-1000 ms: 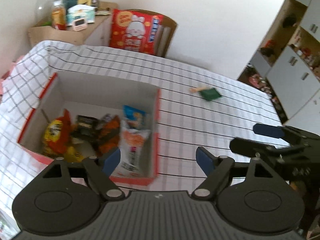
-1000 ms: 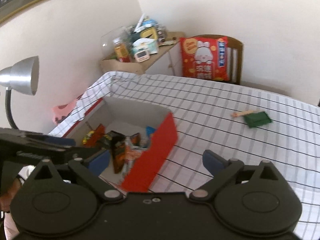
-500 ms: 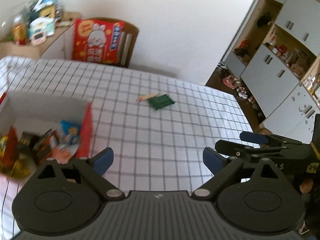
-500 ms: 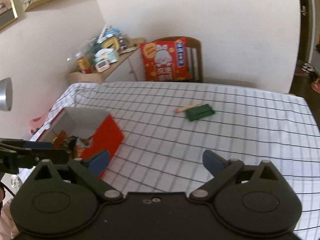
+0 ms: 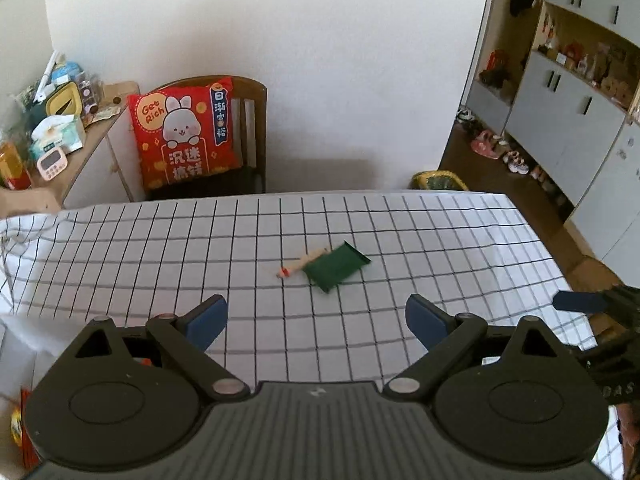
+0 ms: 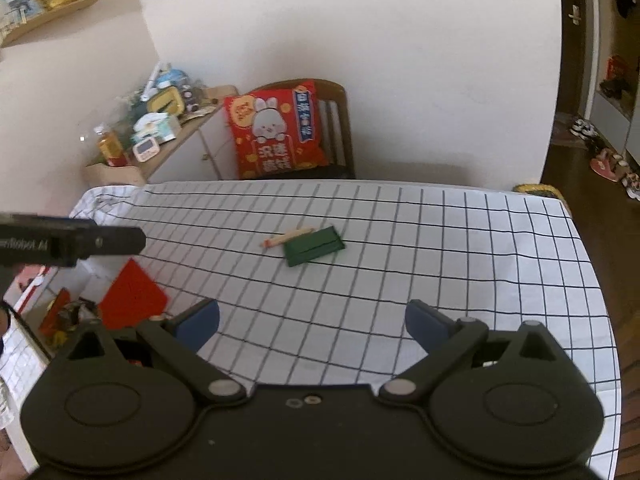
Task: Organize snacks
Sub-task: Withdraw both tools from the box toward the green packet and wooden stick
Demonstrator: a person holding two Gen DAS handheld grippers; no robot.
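The left gripper (image 5: 316, 316) and right gripper (image 6: 312, 320) both stand spread wide with nothing between the jaws; the green snack packet (image 5: 335, 266) lies on the checked tablecloth (image 5: 440, 240) at twelve o'clock, touching a thin snack stick (image 5: 301, 265); the red-sided snack box (image 6: 132, 300) sits at nine o'clock.

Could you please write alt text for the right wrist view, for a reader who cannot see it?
A green packet and a thin snack stick lie touching on a checked tablecloth, ahead of the right gripper, whose fingers are open and empty. A red box of snacks sits at the left.
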